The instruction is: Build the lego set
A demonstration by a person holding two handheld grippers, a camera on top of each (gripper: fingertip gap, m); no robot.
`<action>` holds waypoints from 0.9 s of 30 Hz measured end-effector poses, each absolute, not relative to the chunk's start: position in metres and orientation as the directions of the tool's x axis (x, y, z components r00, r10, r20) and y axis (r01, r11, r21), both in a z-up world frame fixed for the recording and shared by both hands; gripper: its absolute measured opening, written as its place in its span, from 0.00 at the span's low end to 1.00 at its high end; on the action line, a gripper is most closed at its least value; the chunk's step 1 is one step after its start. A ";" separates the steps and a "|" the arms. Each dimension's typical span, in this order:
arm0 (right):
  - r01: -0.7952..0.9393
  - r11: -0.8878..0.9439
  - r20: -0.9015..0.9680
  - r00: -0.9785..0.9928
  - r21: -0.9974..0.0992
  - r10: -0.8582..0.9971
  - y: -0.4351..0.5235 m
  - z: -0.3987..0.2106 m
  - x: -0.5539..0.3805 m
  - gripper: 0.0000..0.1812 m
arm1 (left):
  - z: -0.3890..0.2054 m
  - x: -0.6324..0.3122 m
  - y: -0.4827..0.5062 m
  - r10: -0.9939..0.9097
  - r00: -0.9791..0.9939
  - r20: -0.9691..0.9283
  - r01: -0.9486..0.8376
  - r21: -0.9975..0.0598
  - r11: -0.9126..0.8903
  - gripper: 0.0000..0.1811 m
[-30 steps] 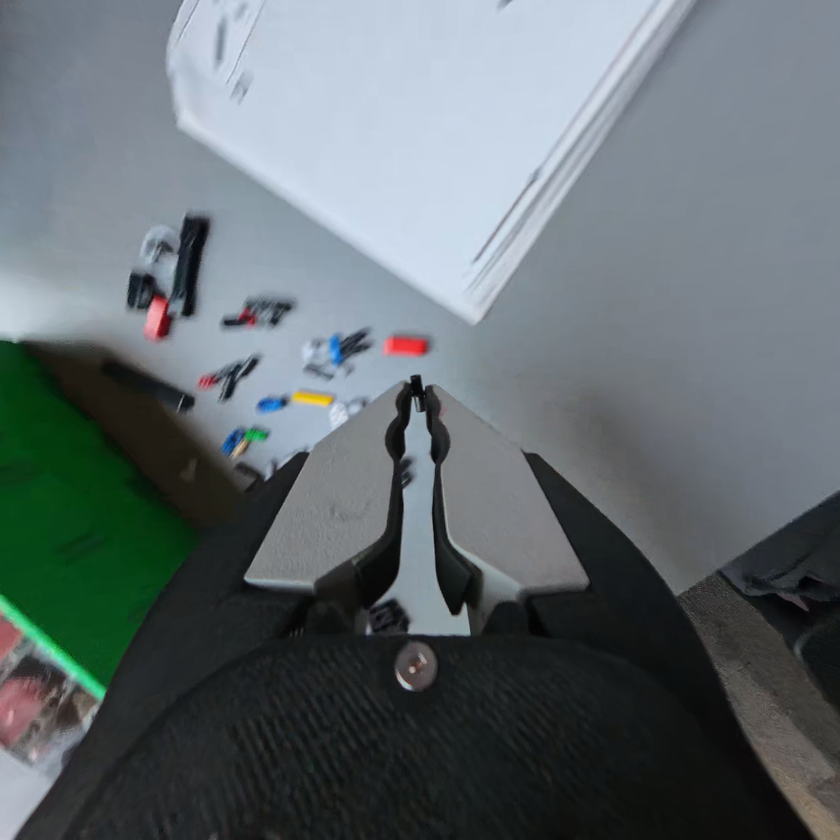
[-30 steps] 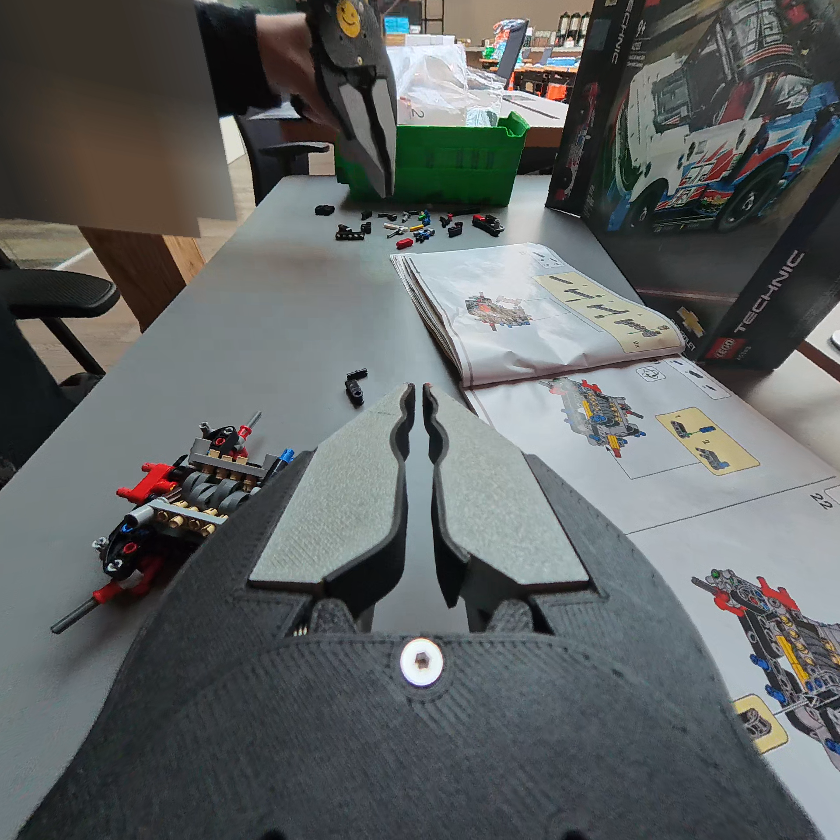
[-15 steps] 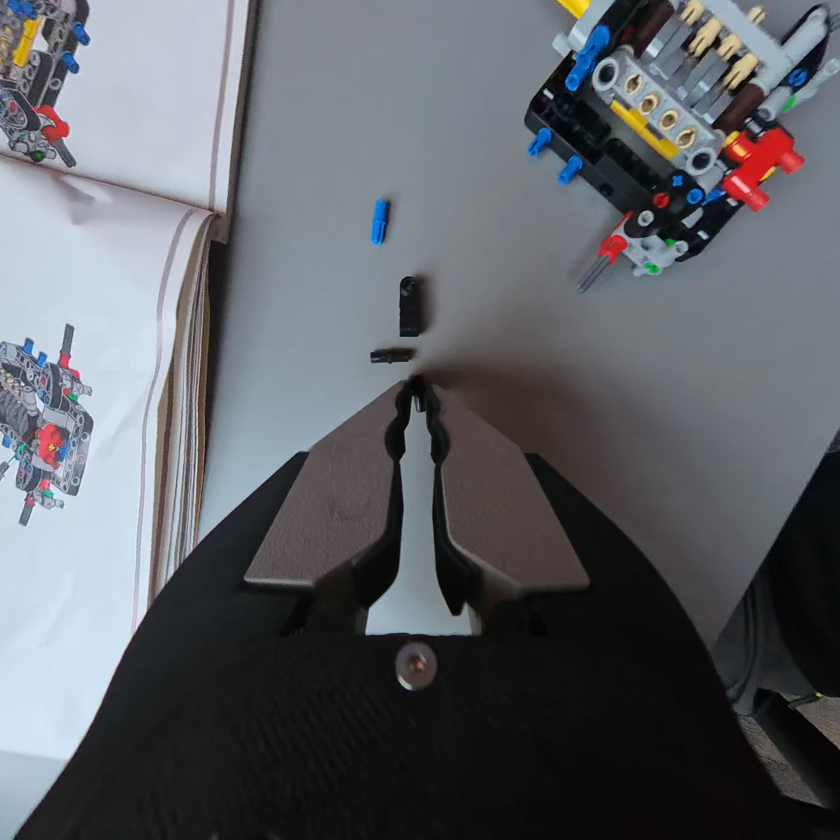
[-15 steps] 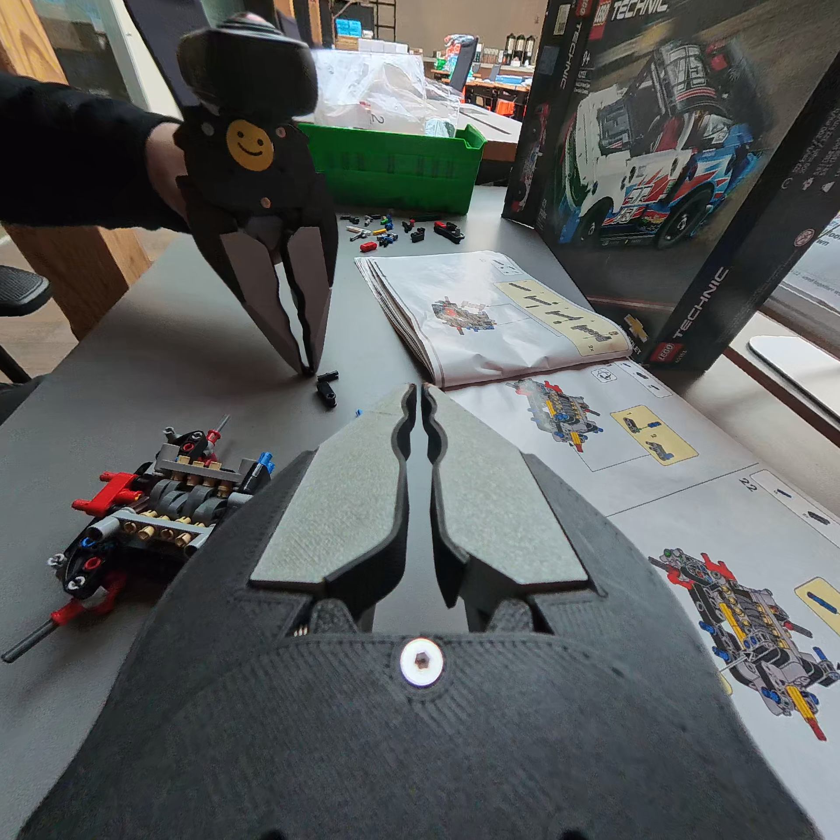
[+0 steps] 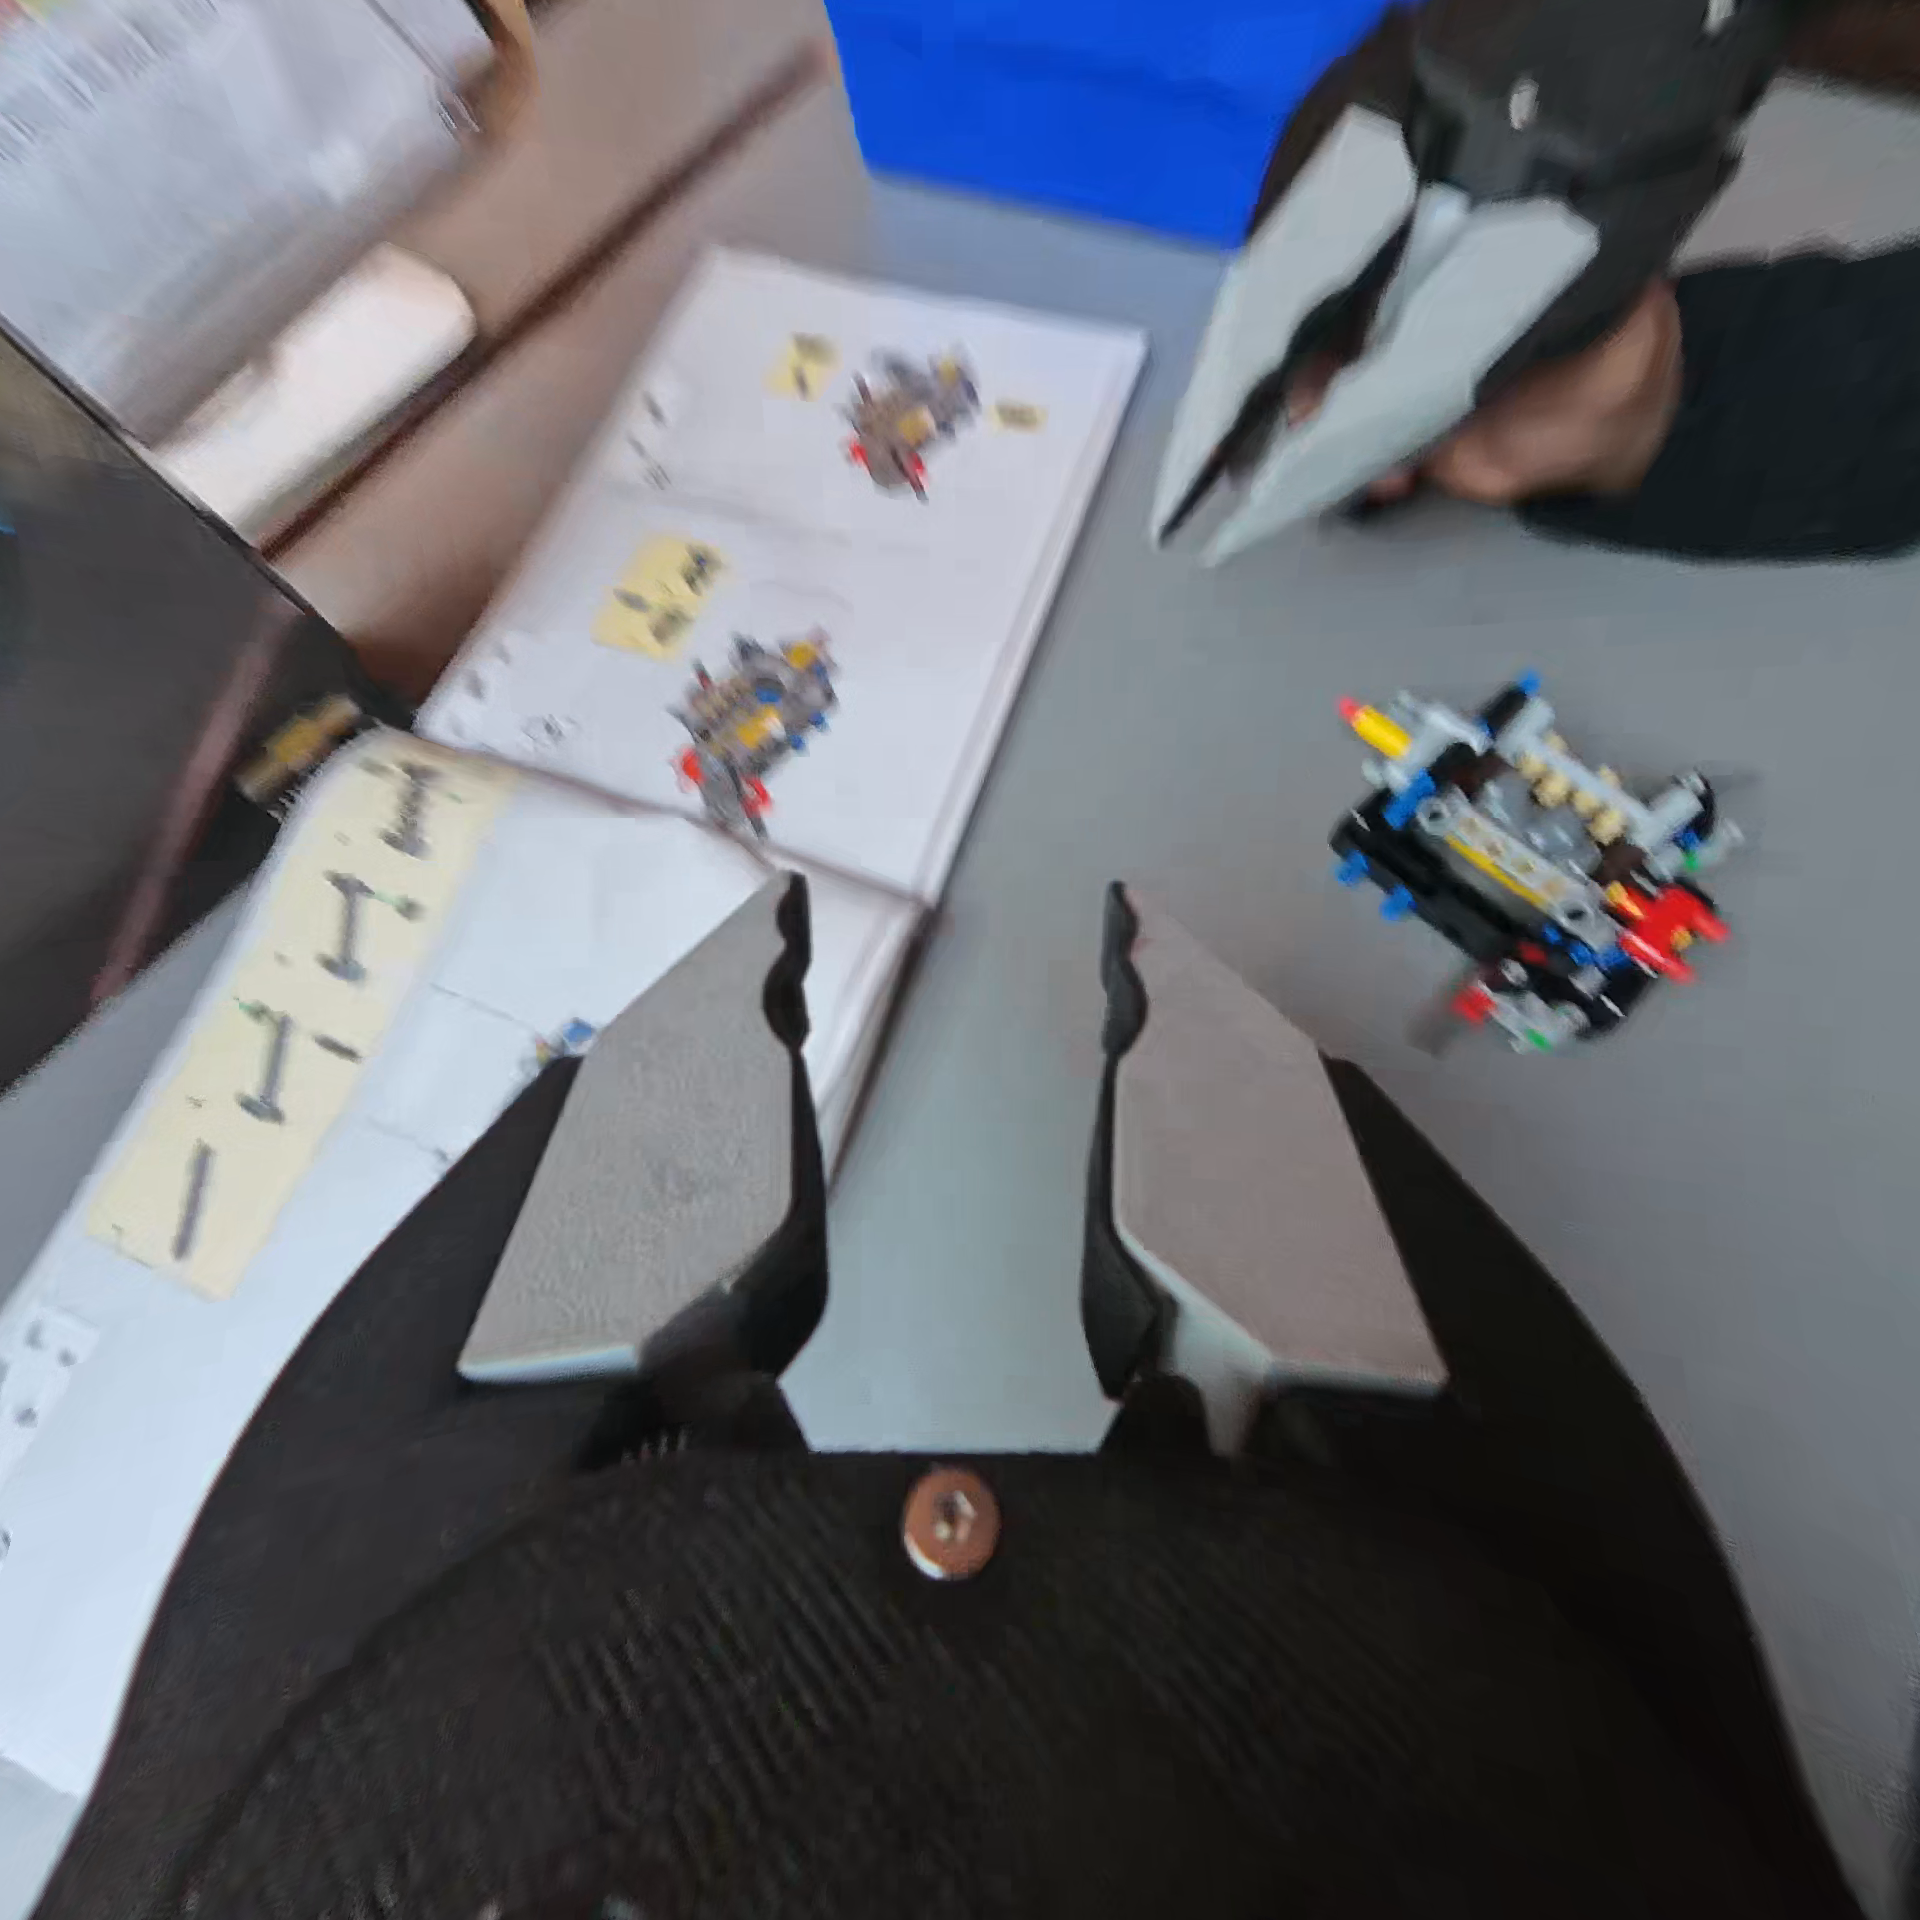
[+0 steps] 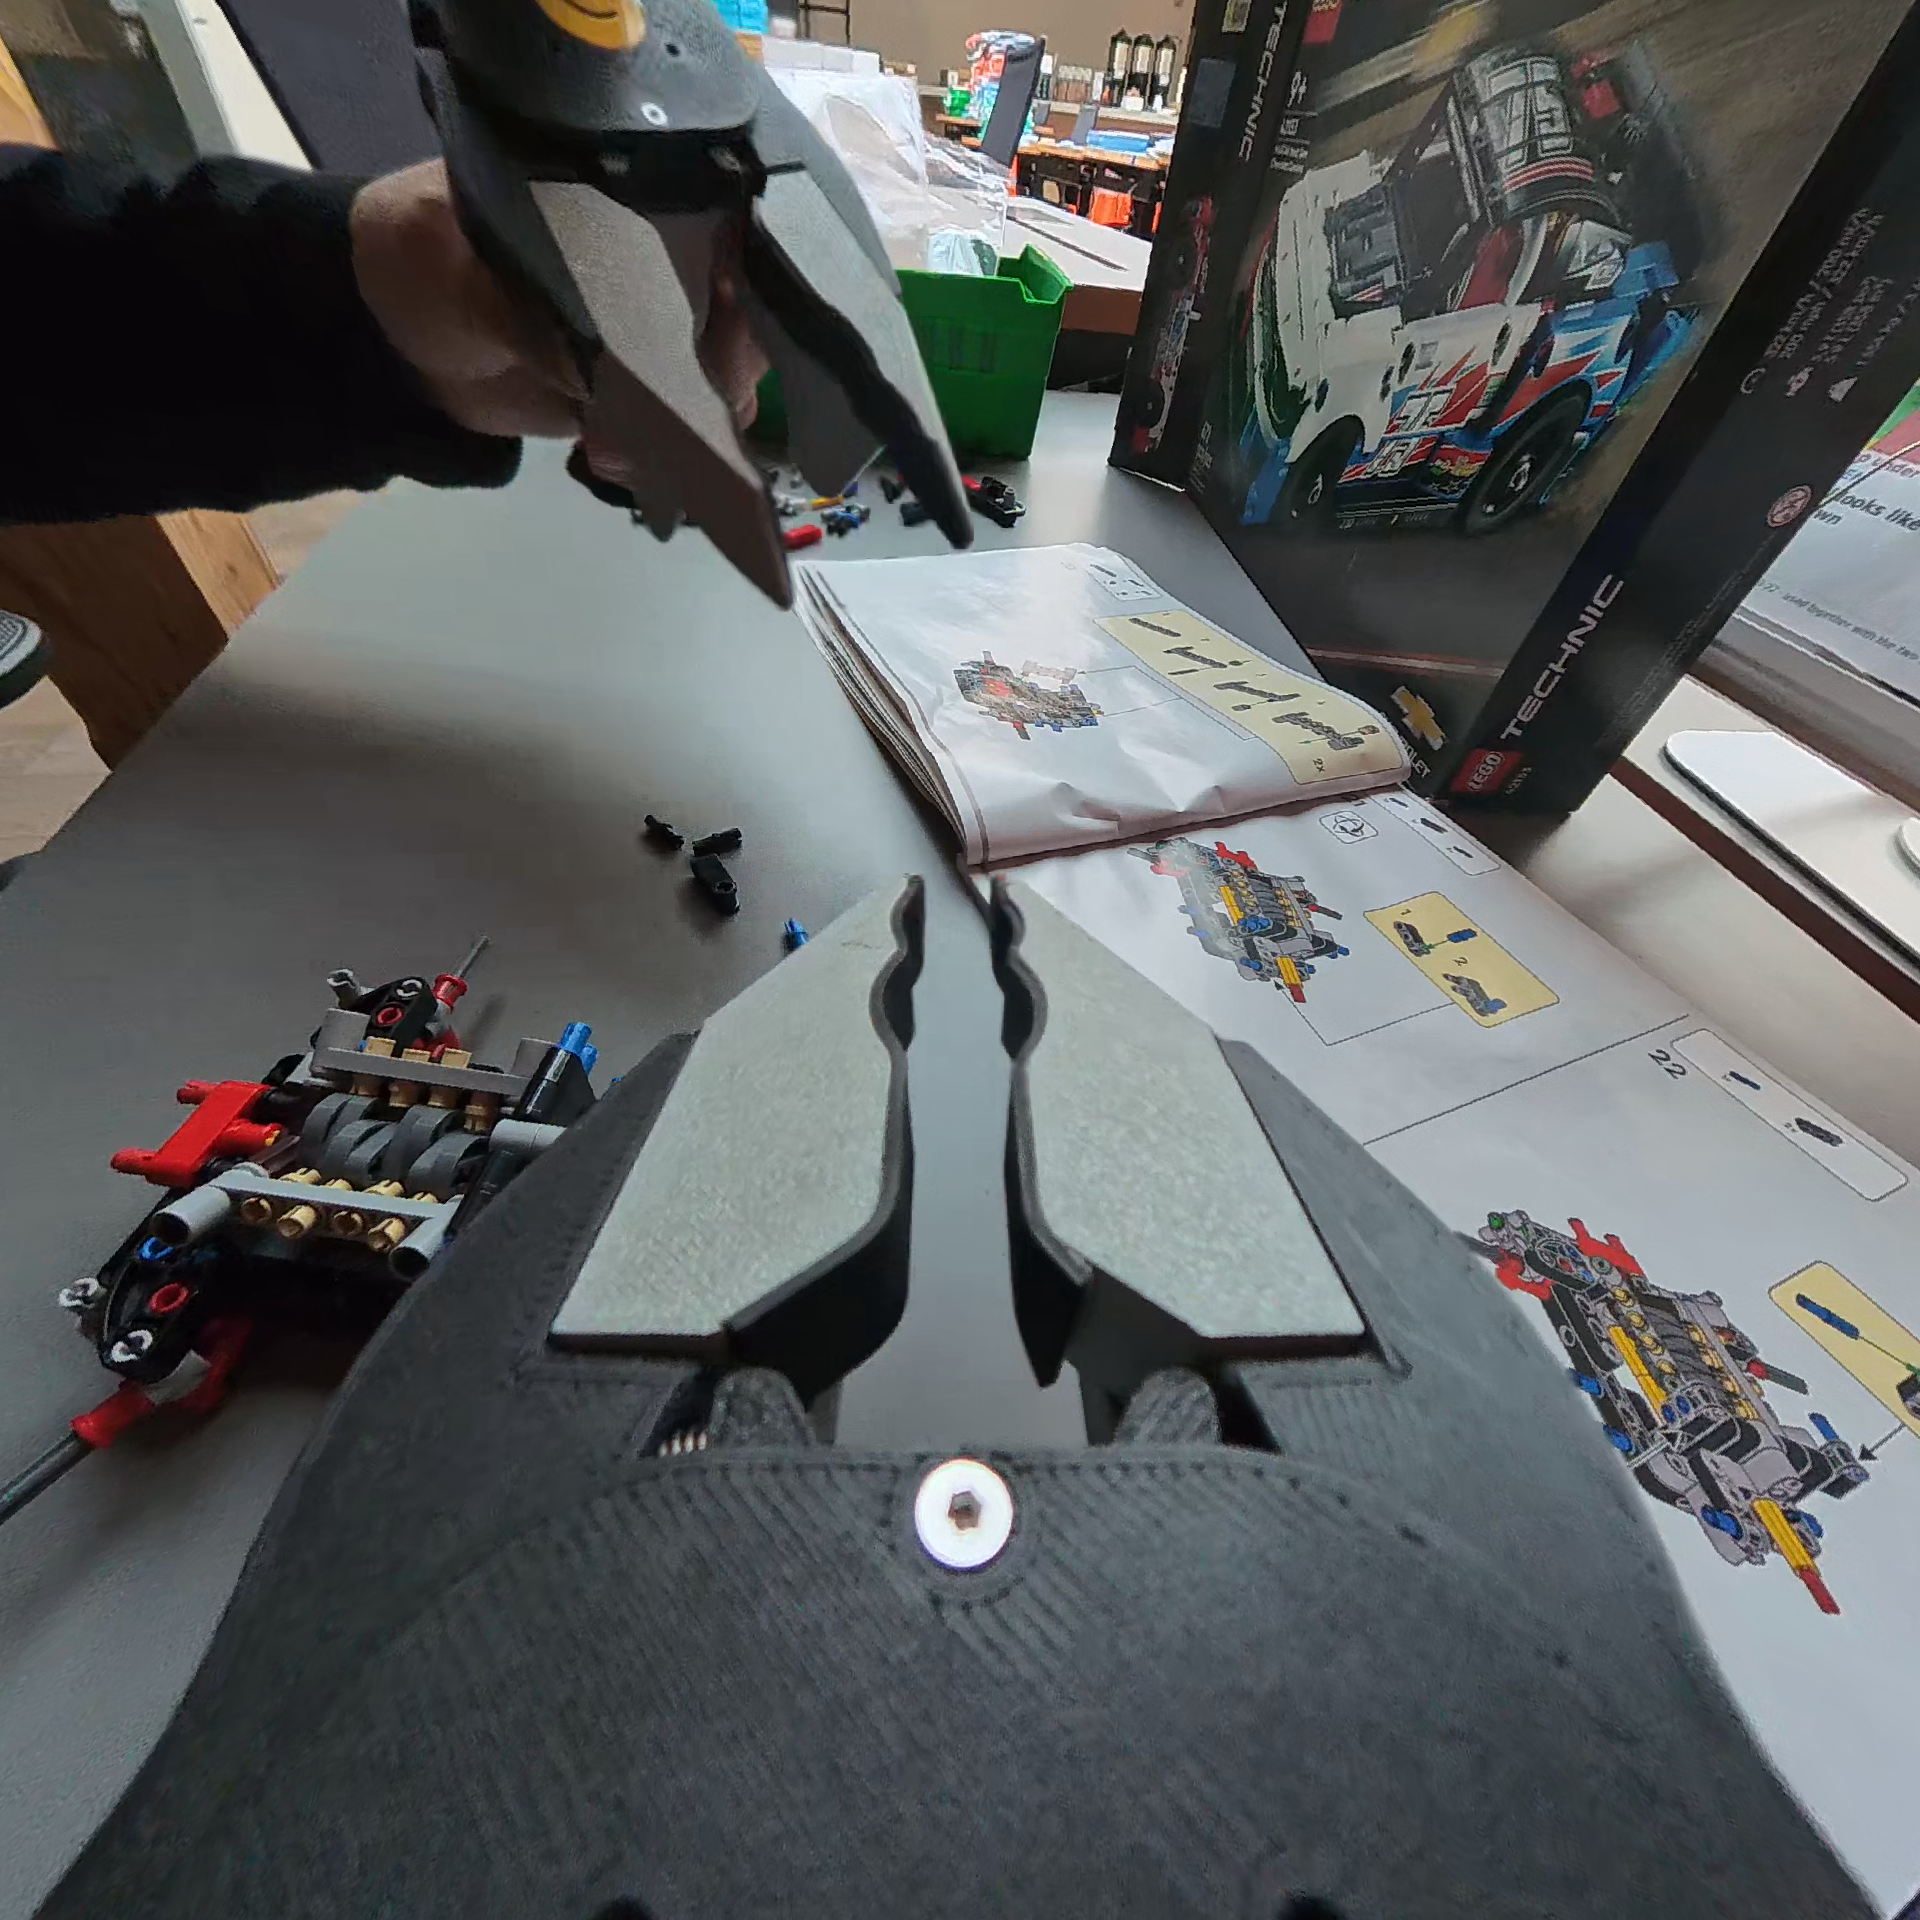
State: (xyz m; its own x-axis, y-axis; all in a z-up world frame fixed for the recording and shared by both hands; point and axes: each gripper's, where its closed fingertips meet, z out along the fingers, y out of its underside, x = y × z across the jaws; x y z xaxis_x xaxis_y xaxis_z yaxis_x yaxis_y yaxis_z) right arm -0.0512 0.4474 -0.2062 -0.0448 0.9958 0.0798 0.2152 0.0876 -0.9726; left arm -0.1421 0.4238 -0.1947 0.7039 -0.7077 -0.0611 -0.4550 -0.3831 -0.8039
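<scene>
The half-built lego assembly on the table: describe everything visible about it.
The half-built lego assembly is a compact plastic block of black and grey beams with rows of tan pins, blue pins, a yellow piece and a red connector at one end; a dark axle sticks out from it. It lies flat on the grey table, left of the instruction booklet. Neither gripper touches it.
</scene>
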 end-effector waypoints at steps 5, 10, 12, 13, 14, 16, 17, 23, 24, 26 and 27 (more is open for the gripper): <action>0.248 0.094 0.089 -0.031 -0.964 0.996 0.449 -0.211 -0.053 0.15 | -0.190 -0.158 0.461 -0.665 0.736 -0.128 -0.342 -0.918 -0.202 0.21; 0.268 0.090 0.077 -0.059 -0.959 0.995 0.446 -0.215 -0.055 0.16 | -0.192 -0.167 0.466 -0.644 0.731 -0.228 -0.314 -0.949 -0.021 0.11; 0.279 0.090 0.076 -0.060 -0.956 0.995 0.446 -0.217 -0.056 0.20 | -0.188 -0.162 0.462 -0.667 0.711 -0.223 -0.289 -0.957 0.012 0.09; 0.284 0.087 0.073 -0.059 -0.955 0.996 0.446 -0.218 -0.057 0.21 | -0.187 -0.158 0.459 -0.686 0.695 -0.214 -0.277 -0.961 0.018 0.10; 0.288 0.084 0.070 -0.057 -0.954 0.996 0.447 -0.218 -0.057 0.23 | -0.187 -0.154 0.454 -0.713 0.673 -0.195 -0.259 -0.966 0.020 0.10; 0.290 0.082 0.068 -0.058 -0.954 0.996 0.445 -0.219 -0.057 0.24 | -0.187 -0.145 0.442 -0.760 0.635 -0.139 -0.217 -0.976 -0.002 0.09; 0.292 0.078 0.065 -0.057 -0.953 0.996 0.444 -0.219 -0.057 0.25 | -0.184 -0.140 0.435 -0.782 0.610 -0.126 -0.193 -0.981 0.008 0.09; 0.267 0.086 0.074 -0.054 -0.960 0.996 0.440 -0.216 -0.055 0.22 | -0.187 -0.128 0.417 -0.849 0.522 -0.083 -0.175 -0.985 -0.012 0.08; 0.262 0.075 0.063 -0.051 -0.962 0.997 0.440 -0.215 -0.054 0.23 | -0.191 -0.128 0.417 -0.852 0.517 -0.078 -0.188 -0.982 -0.025 0.07; 0.247 0.064 0.055 -0.042 -0.967 0.998 0.439 -0.213 -0.053 0.23 | -0.192 -0.128 0.413 -0.865 0.496 -0.073 -0.196 -0.980 -0.029 0.00; 0.243 0.069 0.061 -0.042 -0.968 0.997 0.438 -0.212 -0.053 0.23 | -0.189 -0.128 0.410 -0.869 0.489 -0.073 -0.181 -0.983 -0.019 0.00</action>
State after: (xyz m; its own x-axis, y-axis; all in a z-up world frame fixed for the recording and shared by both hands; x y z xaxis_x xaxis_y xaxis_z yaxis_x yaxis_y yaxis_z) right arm -0.0527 0.4378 -0.2122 -0.0415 0.9973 0.0611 0.2427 0.0694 -0.9676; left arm -0.1284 0.4101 -0.1890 0.4893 -0.8691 -0.0732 -0.1811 -0.0191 -0.9833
